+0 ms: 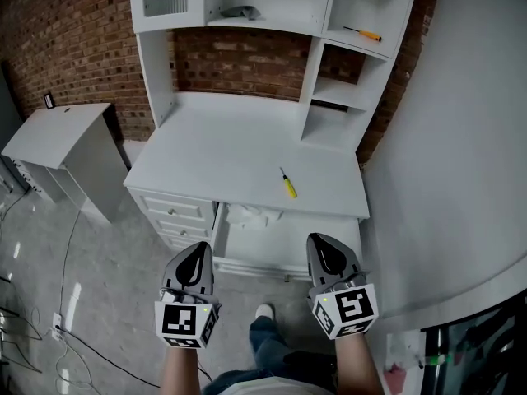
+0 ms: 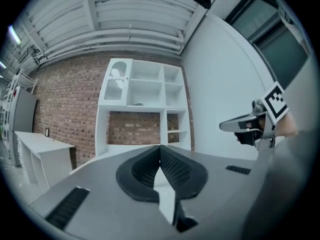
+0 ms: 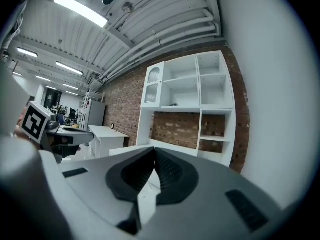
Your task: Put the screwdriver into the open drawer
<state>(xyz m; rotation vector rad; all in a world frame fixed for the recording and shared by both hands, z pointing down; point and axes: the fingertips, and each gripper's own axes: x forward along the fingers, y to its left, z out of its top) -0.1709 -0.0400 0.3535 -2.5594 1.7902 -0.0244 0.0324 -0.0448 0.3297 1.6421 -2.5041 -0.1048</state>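
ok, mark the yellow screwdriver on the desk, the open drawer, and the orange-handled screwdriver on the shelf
yellow screwdriver [image 1: 288, 186], head view, on its handle
open drawer [image 1: 300, 239], head view, on its bare floor
orange-handled screwdriver [image 1: 364, 33], head view, where handle meets shaft

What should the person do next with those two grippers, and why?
Probably reach the right gripper forward and open its jaws over the yellow screwdriver. It and the left gripper are shut, empty and short of the desk; the screwdriver lies on it, nearer the right one, behind the open drawer.
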